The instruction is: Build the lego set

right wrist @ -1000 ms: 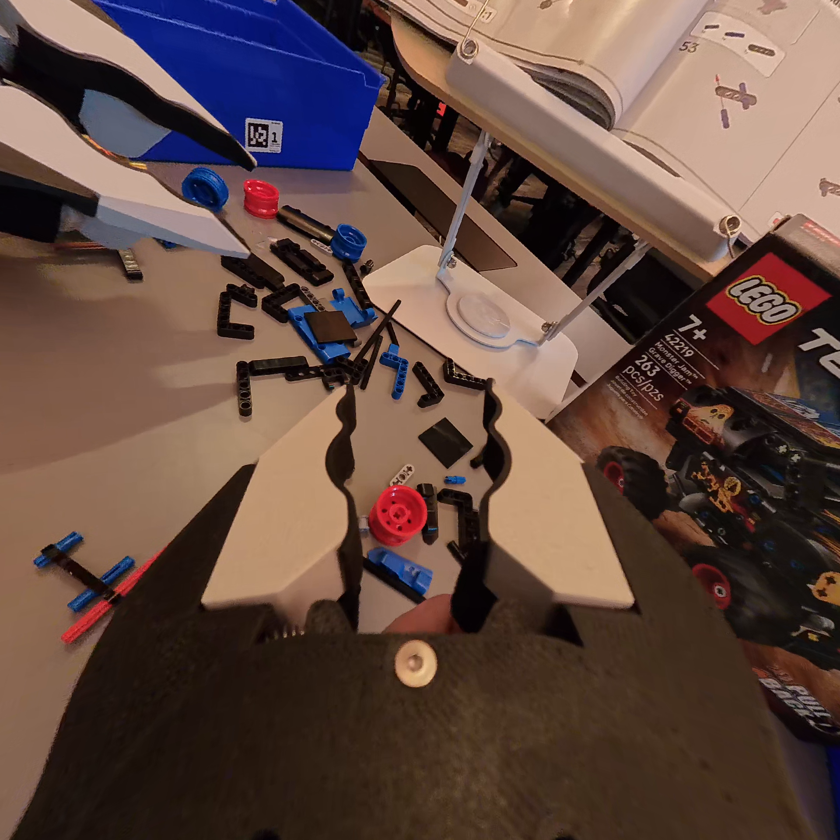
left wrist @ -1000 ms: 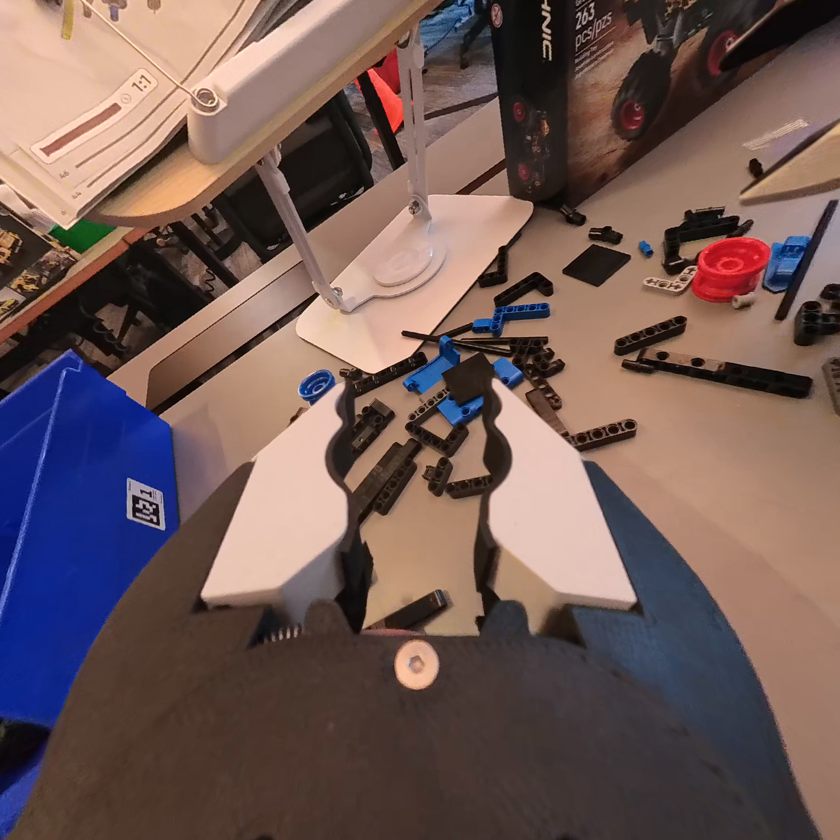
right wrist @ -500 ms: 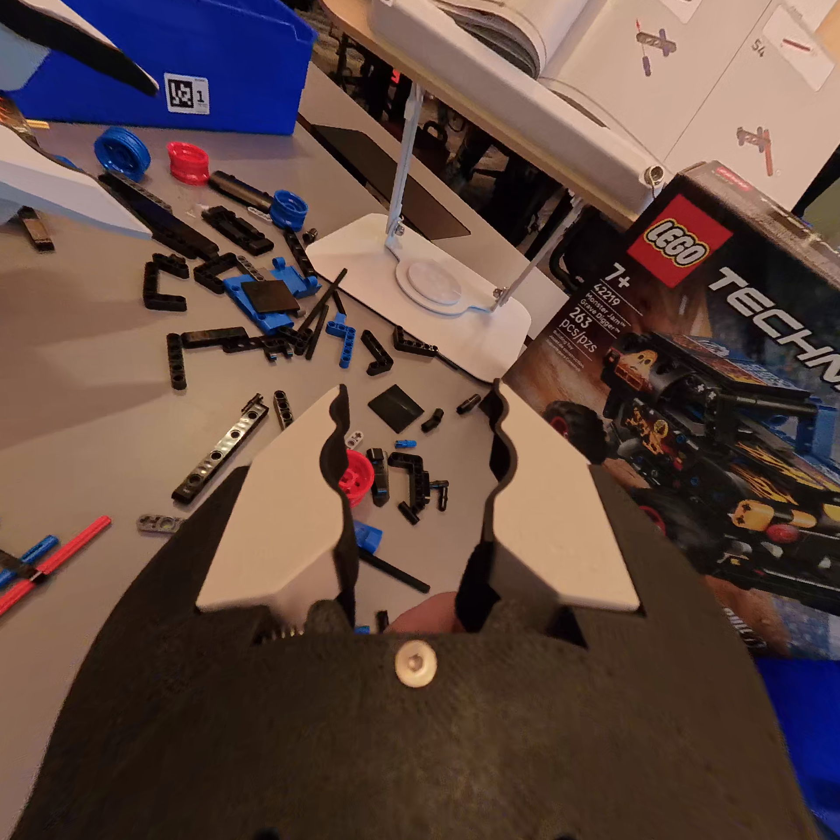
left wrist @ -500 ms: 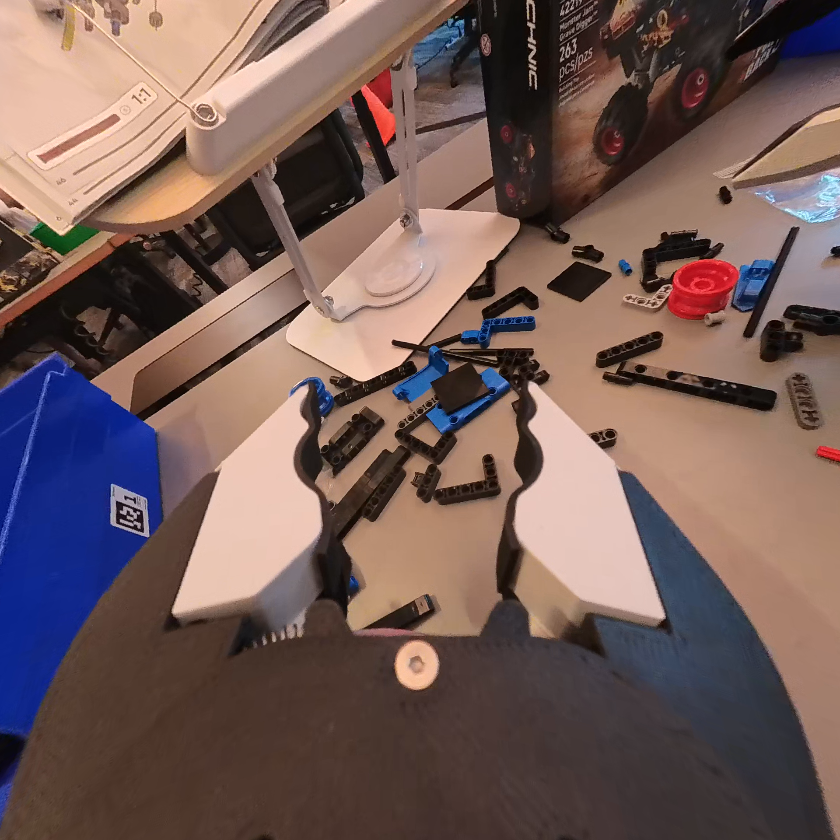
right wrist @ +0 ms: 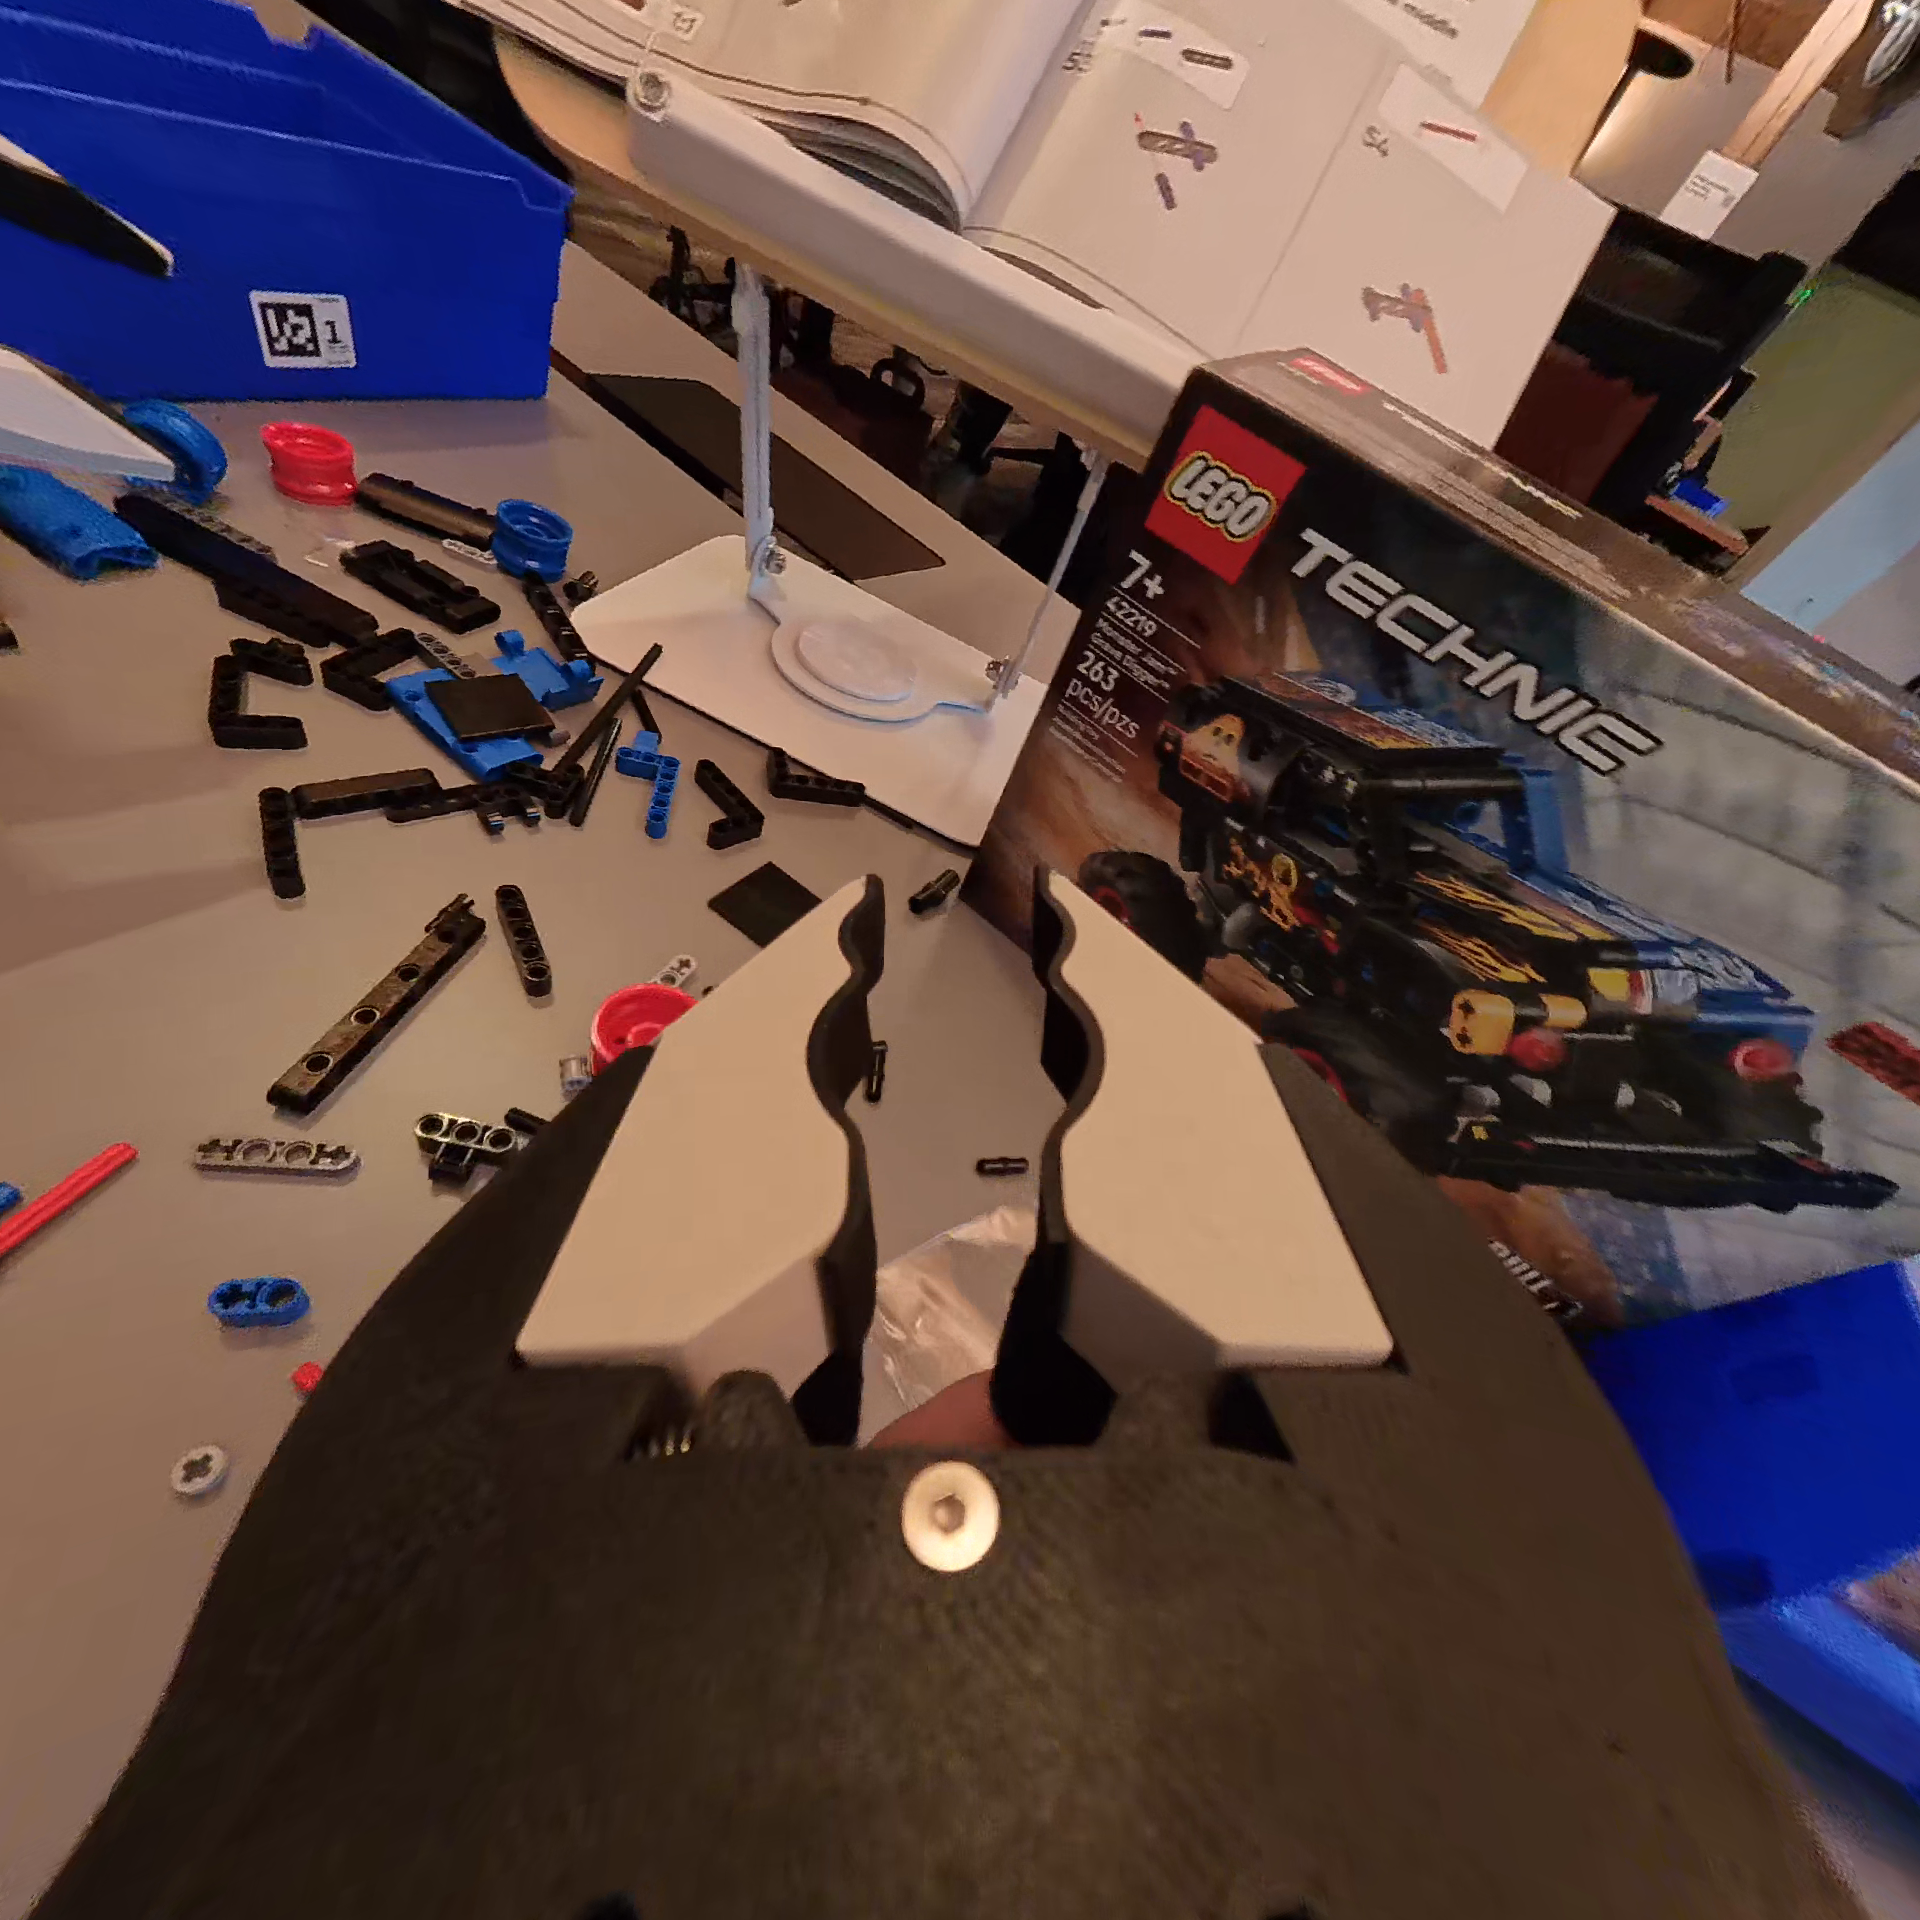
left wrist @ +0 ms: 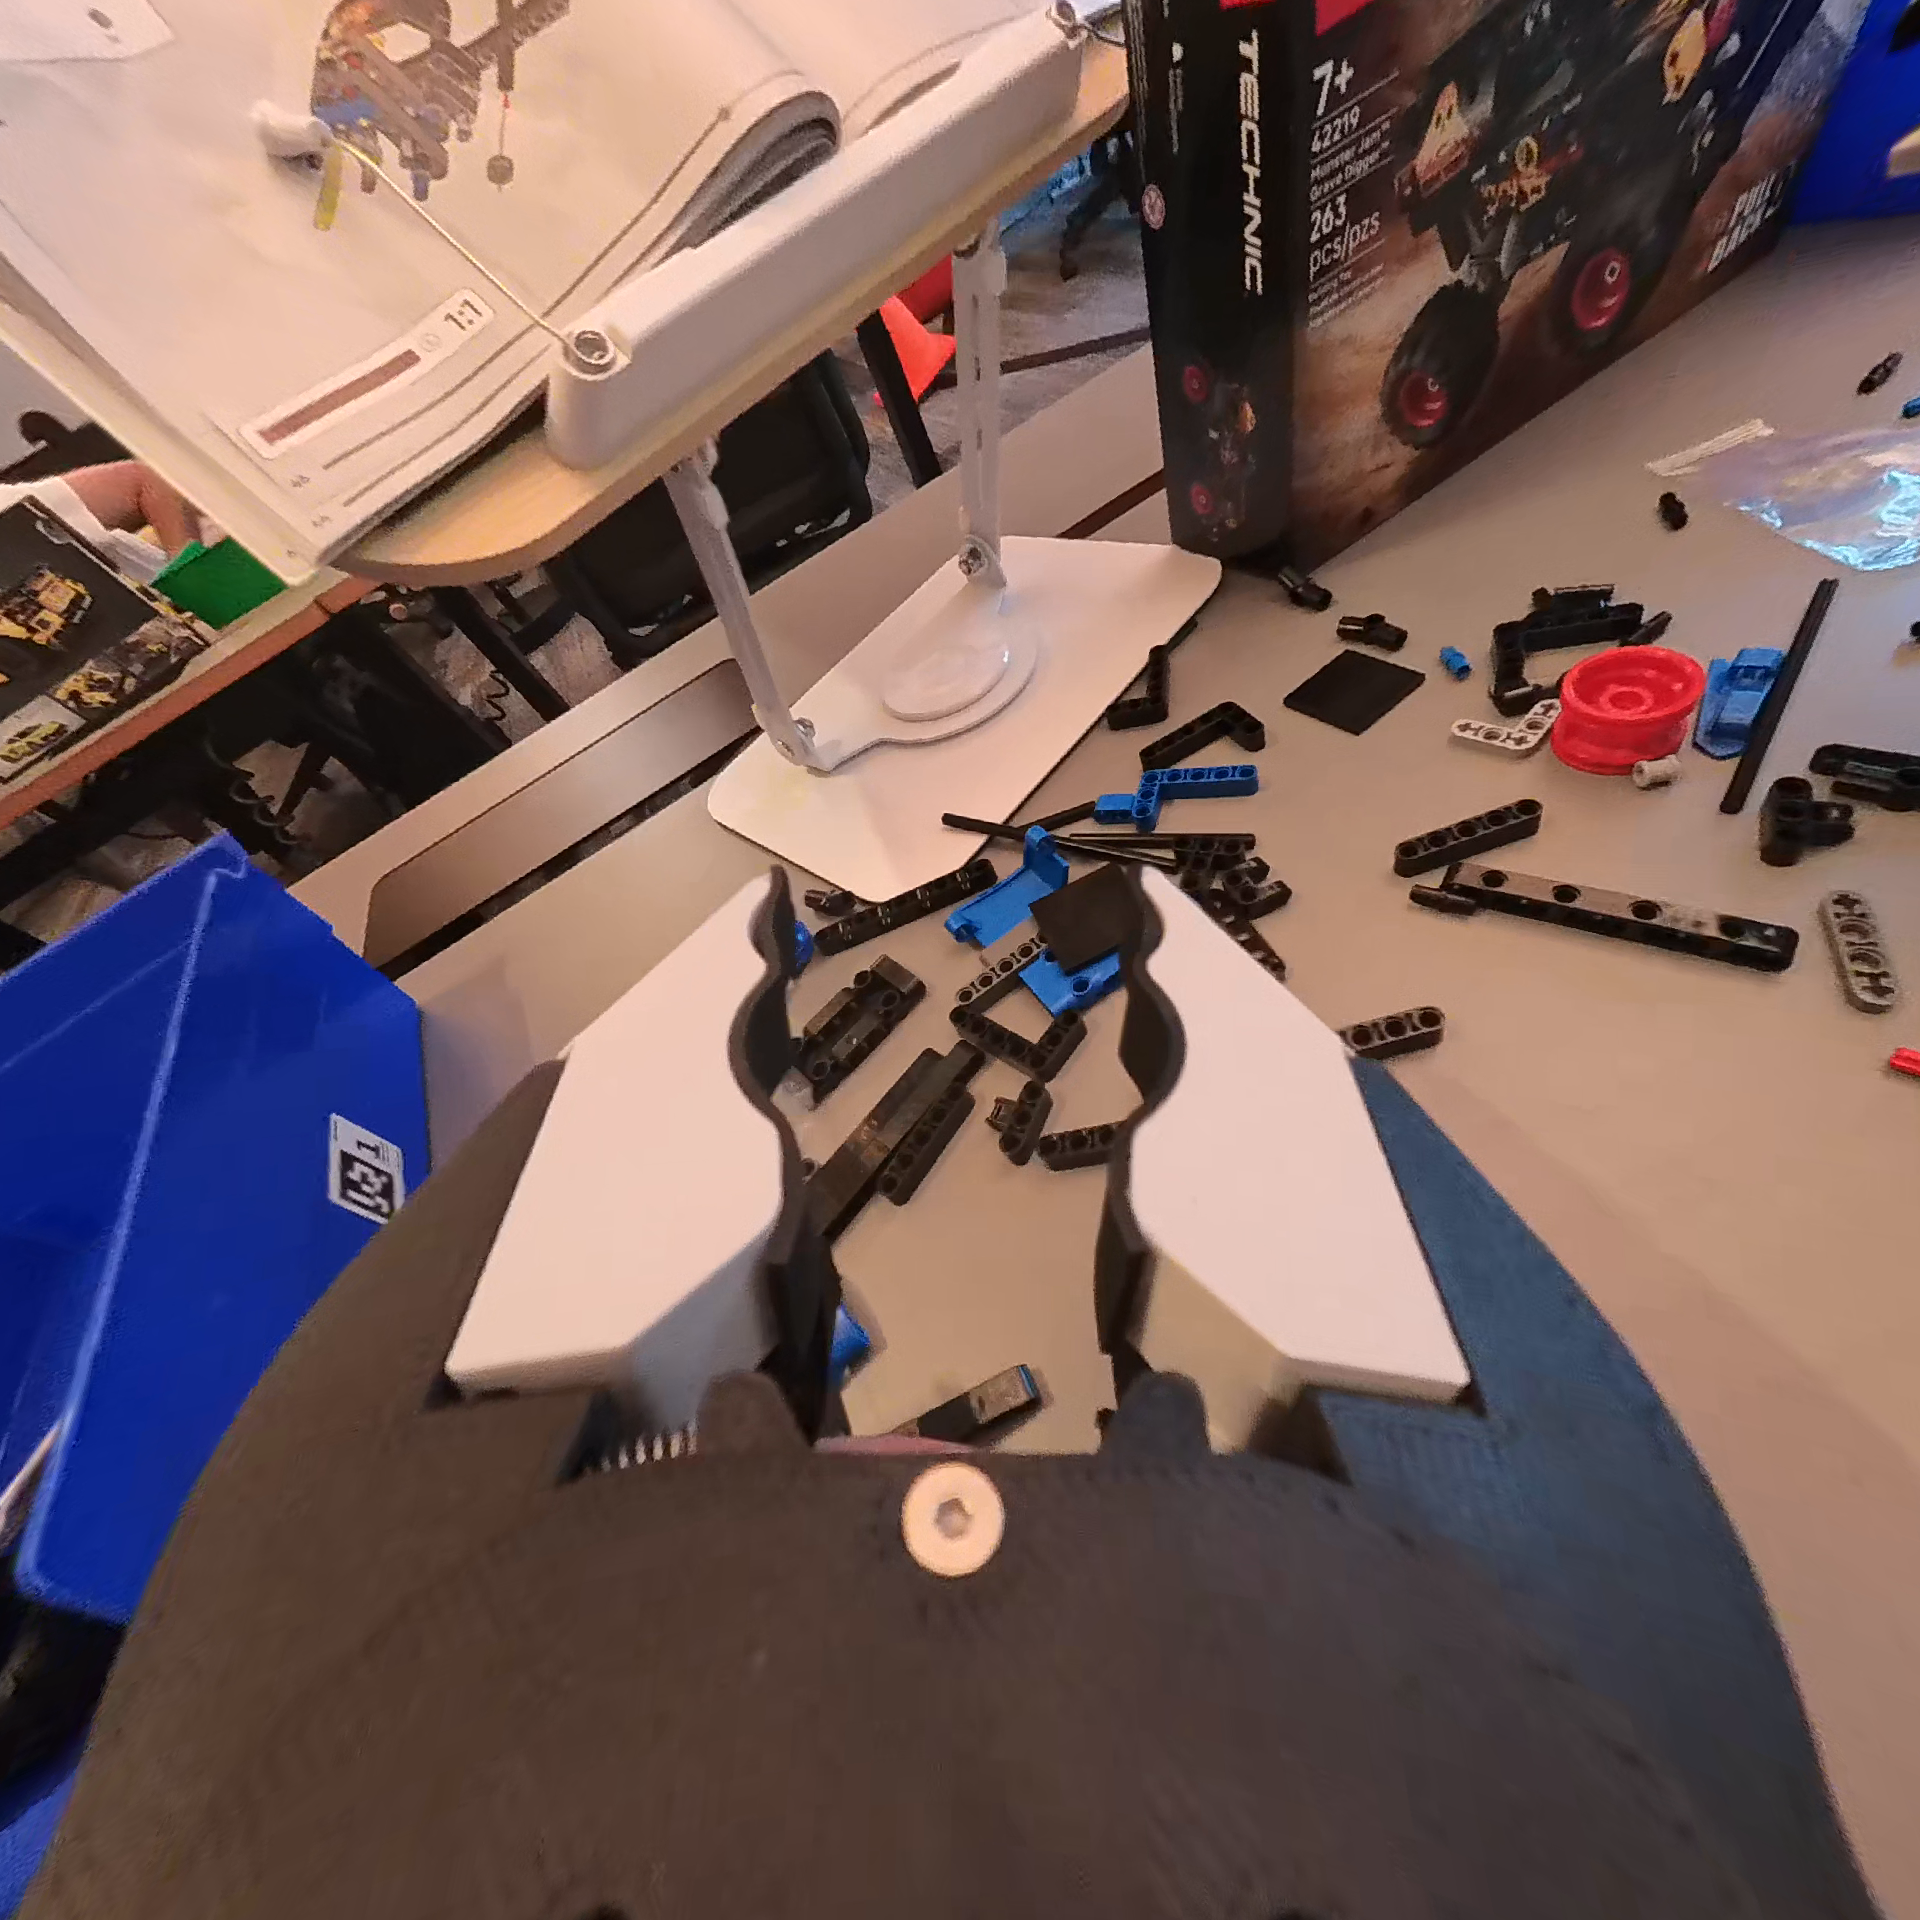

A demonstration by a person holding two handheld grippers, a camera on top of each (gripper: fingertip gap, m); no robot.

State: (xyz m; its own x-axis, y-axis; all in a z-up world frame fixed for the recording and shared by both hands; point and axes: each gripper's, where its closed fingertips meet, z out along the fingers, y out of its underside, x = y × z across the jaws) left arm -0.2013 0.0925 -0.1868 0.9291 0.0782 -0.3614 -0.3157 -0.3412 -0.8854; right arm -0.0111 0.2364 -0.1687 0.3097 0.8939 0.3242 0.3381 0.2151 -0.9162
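Loose Lego pieces lie on the grey table (left wrist: pixel 1558 1195). My left gripper (left wrist: pixel 961 914) is open and holds nothing. It hovers over a heap of black beams (left wrist: pixel 904 1122) and a blue panel (left wrist: pixel 992 906) with a black tile (left wrist: pixel 1086 920) on it. A red wheel hub (left wrist: pixel 1626 707) and a long black beam (left wrist: pixel 1621 914) lie to the right. My right gripper (right wrist: pixel 958 894) is open with a narrower gap and holds nothing. It points at the Lego box (right wrist: pixel 1455 831). Small black pins (right wrist: pixel 876 1070) lie on the table under it. The left gripper's fingers (right wrist: pixel 73 436) show at the far left.
A white stand (left wrist: pixel 966 727) holds the instruction booklet (left wrist: pixel 312 208) above the table. A blue bin (left wrist: pixel 156 1143) stands at the left, and another blue bin (right wrist: pixel 1766 1455) at the lower right. A clear plastic bag (right wrist: pixel 945 1278) lies under my right gripper. The red hub (right wrist: pixel 639 1018) lies left of it. To reach the red wheel hub (left wrist: pixel 1626 707) in a straight line is about 11 centimetres for my right fingers, about 15 centimetres for my left. It turns up in the right wrist view (right wrist: pixel 613 1014) as well.
My left gripper opened wider, then narrowed again, staying over the heap. My right gripper swung right toward the box and its jaws narrowed on nothing.
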